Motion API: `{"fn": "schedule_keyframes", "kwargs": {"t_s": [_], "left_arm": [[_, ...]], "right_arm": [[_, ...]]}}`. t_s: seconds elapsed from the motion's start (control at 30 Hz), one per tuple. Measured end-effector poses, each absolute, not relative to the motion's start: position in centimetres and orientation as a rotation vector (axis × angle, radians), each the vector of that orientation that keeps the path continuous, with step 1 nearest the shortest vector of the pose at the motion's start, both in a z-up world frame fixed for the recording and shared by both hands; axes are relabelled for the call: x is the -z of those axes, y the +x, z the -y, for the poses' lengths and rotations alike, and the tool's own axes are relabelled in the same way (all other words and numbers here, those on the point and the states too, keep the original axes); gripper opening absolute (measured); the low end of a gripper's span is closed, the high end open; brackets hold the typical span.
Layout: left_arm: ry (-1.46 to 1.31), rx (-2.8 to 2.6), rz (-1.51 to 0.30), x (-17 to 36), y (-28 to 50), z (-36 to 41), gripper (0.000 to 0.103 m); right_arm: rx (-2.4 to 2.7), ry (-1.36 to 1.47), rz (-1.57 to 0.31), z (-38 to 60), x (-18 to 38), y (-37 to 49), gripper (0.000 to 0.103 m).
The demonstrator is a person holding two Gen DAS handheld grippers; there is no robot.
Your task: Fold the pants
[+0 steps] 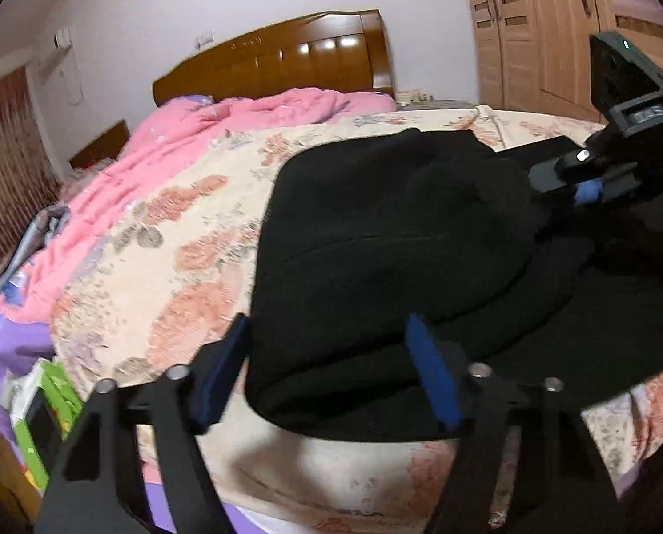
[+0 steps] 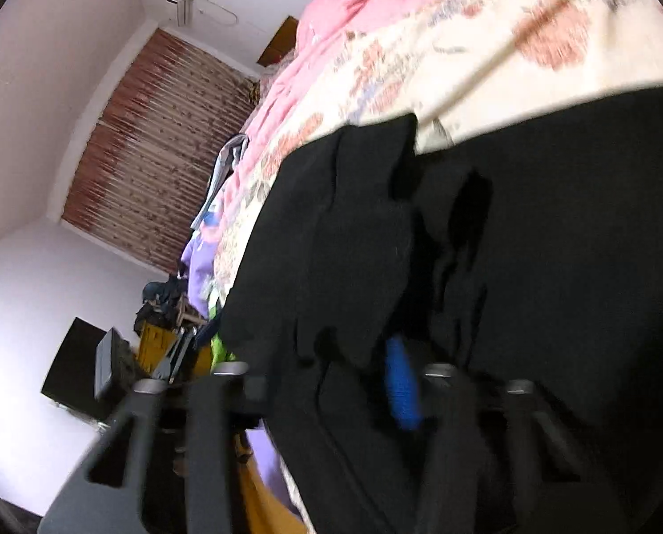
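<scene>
Black pants [image 1: 398, 240] on the bed [image 1: 175, 231]: soft, limp, thick. Left gripper [image 1: 331, 382] spread wide at the near fold; right gripper [image 2: 331, 382] pinches fabric; grasp edges.

The left gripper [image 1: 331, 369] is held low with its blue-padded fingers [image 1: 433, 374] spread wide apart. The right gripper [image 1: 567, 187] reaches in from the far right, its opening hidden.

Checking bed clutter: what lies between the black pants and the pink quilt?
In the left wrist view, only floral bedsheet shows between the black pants and the pink quilt.
</scene>
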State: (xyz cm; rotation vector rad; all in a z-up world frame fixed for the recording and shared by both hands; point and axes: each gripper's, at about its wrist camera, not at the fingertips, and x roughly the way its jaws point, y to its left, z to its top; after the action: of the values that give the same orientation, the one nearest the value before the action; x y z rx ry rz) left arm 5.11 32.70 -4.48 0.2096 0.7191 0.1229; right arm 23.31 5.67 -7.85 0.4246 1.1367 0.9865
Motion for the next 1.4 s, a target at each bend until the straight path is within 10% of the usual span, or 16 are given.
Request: {"fn": "schedule_keyframes", "kwargs": {"t_s": [0.3, 0.37, 0.43, 0.73, 0.9, 1.03, 1.4], "left_arm": [[0.284, -0.084, -0.667, 2.1, 2.5, -32.6, 0.025], [0.345, -0.093, -0.707, 3.2, 2.1, -32.2, 0.035], [0.386, -0.113, -0.74, 4.6, 2.0, -32.2, 0.073], [0.353, -0.11, -0.58, 1.1, 1.6, -31.5, 0.084], [0.316, -0.03, -0.693, 3.9, 5.0, -32.2, 0.085], [0.193, 0.008, -0.7, 4.8, 5.1, -33.9, 0.085], [0.154, 0.005, -0.69, 5.2, 4.9, -33.9, 0.085]], "right_arm": [[-1.003, 0.291, -1.01, -4.5, 3.5, 18.6, 0.009], [-0.951, 0.316, -1.101, -3.4, 6.6, 19.2, 0.009], [-0.936, 0.381, -1.186, -3.1, 9.0, 19.3, 0.009], [-0.962, 0.402, -1.158, -3.7, 7.8, 20.0, 0.01], [-0.936, 0.354, -1.212, -3.5, 9.6, 19.5, 0.021], [-0.924, 0.318, -1.124, -2.4, 7.4, 19.6, 0.099], [-0.999, 0.179, -1.261, -6.6, 7.6, 22.2, 0.092]]}}
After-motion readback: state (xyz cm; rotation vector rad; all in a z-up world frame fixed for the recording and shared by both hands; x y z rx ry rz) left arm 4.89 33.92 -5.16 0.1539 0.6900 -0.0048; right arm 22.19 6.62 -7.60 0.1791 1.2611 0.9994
